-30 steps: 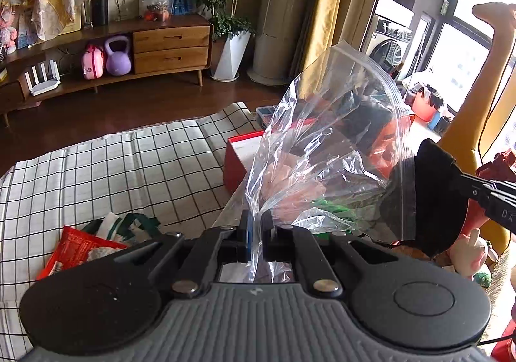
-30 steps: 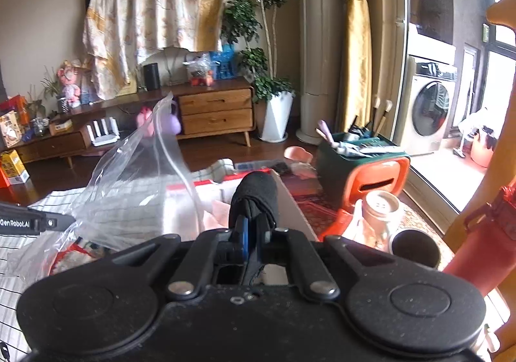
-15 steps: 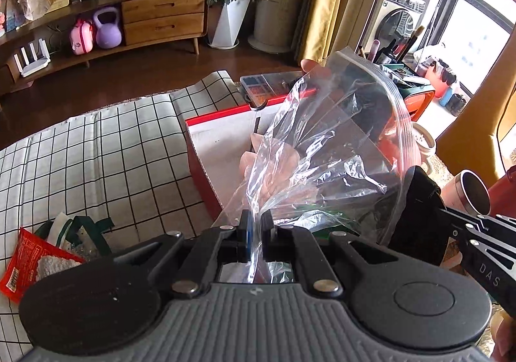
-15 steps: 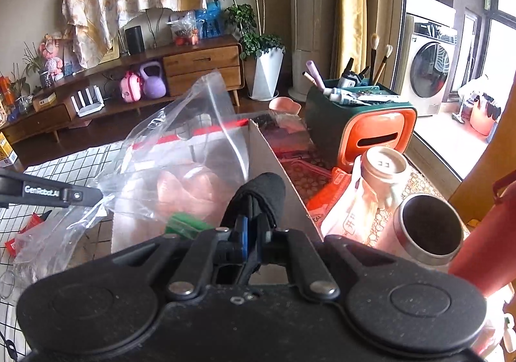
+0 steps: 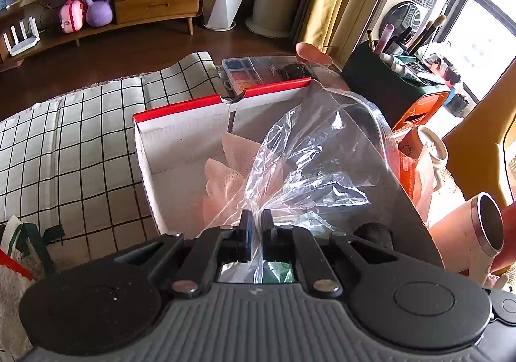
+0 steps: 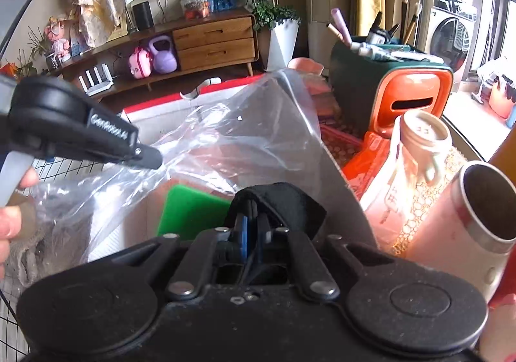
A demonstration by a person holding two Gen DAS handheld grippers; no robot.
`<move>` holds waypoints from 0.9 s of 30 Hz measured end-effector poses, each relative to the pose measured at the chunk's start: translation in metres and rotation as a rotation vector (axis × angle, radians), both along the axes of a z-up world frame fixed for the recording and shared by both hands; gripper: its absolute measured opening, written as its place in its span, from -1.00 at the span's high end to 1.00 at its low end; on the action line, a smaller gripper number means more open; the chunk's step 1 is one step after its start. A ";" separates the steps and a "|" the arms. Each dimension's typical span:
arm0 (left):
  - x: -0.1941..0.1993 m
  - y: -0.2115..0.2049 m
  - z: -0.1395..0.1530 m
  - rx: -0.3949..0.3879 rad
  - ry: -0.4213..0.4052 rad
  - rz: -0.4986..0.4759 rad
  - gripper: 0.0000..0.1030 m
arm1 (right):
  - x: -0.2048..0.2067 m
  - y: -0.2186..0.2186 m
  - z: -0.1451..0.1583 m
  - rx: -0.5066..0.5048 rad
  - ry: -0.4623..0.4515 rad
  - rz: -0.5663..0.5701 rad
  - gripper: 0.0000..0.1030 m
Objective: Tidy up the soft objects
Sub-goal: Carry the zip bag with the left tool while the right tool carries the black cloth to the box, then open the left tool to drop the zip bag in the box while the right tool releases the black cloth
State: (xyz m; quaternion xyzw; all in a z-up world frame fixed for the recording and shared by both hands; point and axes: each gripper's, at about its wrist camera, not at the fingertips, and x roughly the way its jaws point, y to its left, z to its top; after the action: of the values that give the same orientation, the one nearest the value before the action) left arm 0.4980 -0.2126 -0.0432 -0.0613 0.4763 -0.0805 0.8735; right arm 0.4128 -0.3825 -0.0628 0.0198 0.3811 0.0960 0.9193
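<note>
My left gripper [image 5: 254, 220] is shut on a clear plastic bag [image 5: 316, 162] and holds it over the red-and-white cardboard box [image 5: 180, 130]. The left gripper also shows in the right wrist view [image 6: 146, 157], pinching the bag [image 6: 232, 139]. My right gripper [image 6: 253, 220] is shut on a black fabric item [image 6: 283, 200], low at the box's near right side. In the box lie pink cloths [image 5: 225, 175] and a green sponge [image 6: 190, 210].
A checked cloth [image 5: 71, 142] covers the surface left of the box. On the right stand a green-and-orange organizer with brushes [image 6: 393, 84], a pink bottle [image 6: 412, 168] and a metal-rimmed tumbler [image 6: 477, 213]. A bead case [image 5: 251, 72] lies behind the box.
Both grippers have dropped toward the box with the bag and the black fabric. The views now look down into the box; the black fabric sits lower beside the bag.
</note>
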 end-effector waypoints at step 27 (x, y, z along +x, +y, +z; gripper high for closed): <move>0.029 -0.031 -0.055 0.132 0.117 -0.235 0.88 | 0.014 0.020 -0.030 -0.021 0.092 0.121 0.75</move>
State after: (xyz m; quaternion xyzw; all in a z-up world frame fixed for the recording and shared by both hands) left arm 0.5268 -0.2439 -0.0982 0.0482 0.5344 -0.1470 0.8309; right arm 0.4266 -0.3625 -0.0931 -0.0086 0.4245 0.1462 0.8935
